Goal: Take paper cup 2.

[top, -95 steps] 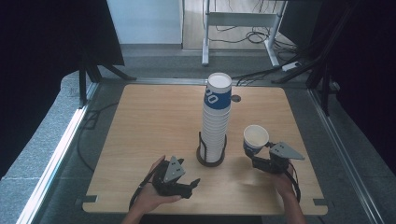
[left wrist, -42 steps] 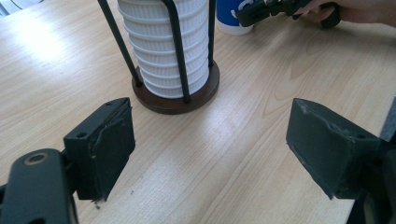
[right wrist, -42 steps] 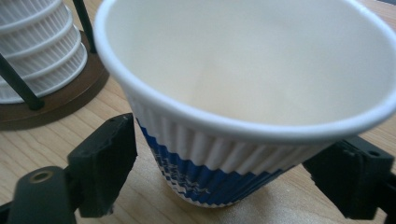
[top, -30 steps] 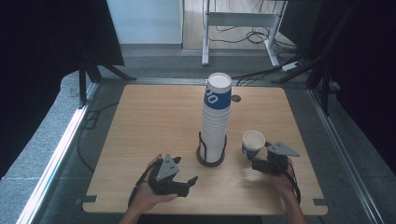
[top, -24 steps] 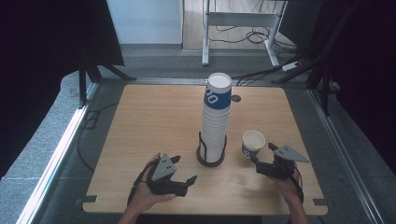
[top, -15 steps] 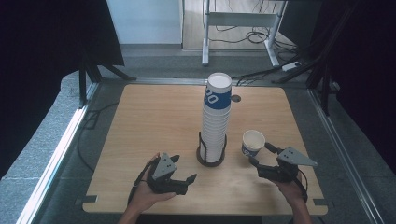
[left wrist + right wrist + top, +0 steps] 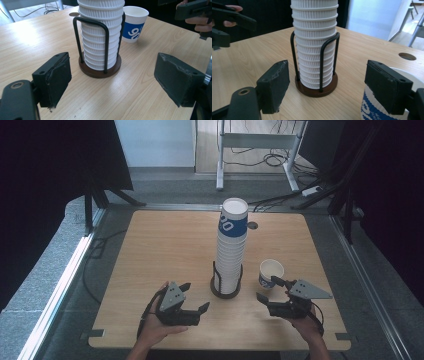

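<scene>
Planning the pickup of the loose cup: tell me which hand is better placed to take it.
Right, probably. The right tongs sit open just beside the white paper cup with blue print, their jaws having just been narrowing with nothing between. The left tongs are across the black wire cup holder.

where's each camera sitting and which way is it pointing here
High view: above the person's table edge, looking forward and down on the table; both hands, left gripper and right gripper show.
Left gripper view: rides the left gripper, facing the cup stack in its wire holder; its own jaws stand apart.
Right gripper view: rides the right gripper, facing the same stack; its jaws, just closing, stand apart.
Both gripper views share the stack and the single paper cup.
</scene>
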